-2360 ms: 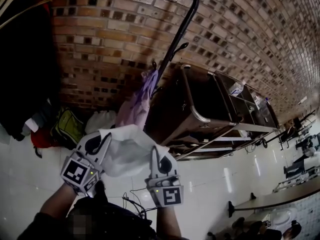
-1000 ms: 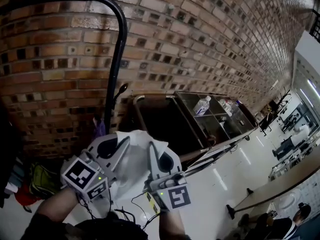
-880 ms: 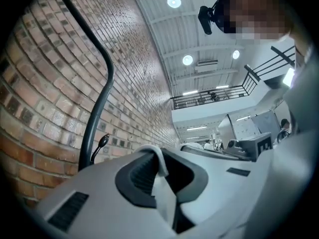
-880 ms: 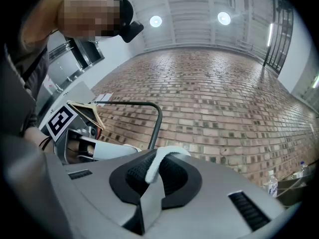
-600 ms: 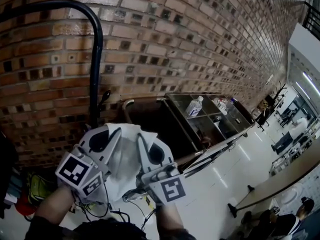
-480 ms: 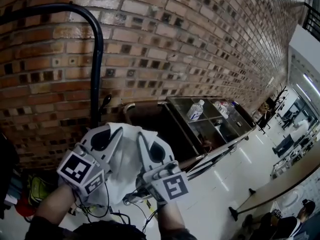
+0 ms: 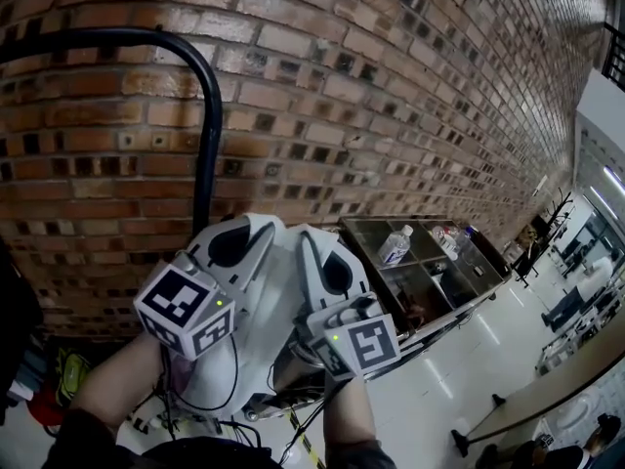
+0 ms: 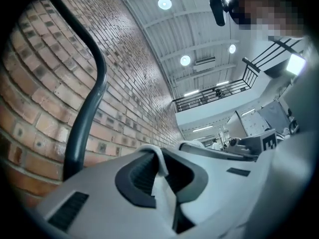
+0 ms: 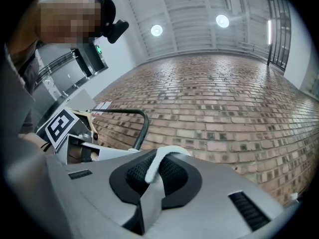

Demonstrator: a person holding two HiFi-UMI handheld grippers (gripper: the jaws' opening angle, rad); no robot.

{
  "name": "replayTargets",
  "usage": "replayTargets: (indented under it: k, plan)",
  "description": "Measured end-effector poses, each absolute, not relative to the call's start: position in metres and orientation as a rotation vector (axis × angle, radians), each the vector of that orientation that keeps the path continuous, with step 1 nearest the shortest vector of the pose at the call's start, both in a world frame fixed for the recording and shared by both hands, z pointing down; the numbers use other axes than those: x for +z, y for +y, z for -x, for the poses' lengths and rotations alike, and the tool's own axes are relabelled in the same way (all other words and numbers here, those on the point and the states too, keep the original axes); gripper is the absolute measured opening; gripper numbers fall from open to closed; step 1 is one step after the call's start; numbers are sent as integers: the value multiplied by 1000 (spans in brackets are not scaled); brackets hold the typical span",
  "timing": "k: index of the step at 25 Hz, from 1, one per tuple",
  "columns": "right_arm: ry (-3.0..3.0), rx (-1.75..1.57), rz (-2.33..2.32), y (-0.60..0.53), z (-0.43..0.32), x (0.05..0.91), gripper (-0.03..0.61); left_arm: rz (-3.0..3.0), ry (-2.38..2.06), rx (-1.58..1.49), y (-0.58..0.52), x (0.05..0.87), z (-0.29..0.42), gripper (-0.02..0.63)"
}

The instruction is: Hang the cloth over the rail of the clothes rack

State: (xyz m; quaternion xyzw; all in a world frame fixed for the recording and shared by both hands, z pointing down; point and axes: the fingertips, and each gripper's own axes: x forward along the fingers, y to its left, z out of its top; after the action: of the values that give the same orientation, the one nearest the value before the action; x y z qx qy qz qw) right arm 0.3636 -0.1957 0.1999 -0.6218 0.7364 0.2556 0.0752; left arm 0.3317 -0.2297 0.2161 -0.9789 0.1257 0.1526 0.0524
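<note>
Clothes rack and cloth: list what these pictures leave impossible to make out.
The rail: head view's left edge cuts it off; length unknown.
The cloth: gripper views show only a pinched fold; size and shape hidden.
The upright: head view, lower end hidden behind the left gripper.

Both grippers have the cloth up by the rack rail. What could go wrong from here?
1. The left gripper and right gripper each pinch only a thin fold of the cloth; it may slip out mid-swing.
2. The grippers sit close together, so the cloth is bunched and may land as a lump.
3. The nearest part of the rail is its curved bend; cloth laid there could slide down.
</note>
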Motion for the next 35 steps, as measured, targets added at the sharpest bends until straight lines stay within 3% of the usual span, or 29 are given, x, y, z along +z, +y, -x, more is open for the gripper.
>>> replayTargets:
  k: [35]
  plan:
    - [2164,881,1651,-278,-402,7,26,2858,483,588,-303,23,-368,32]
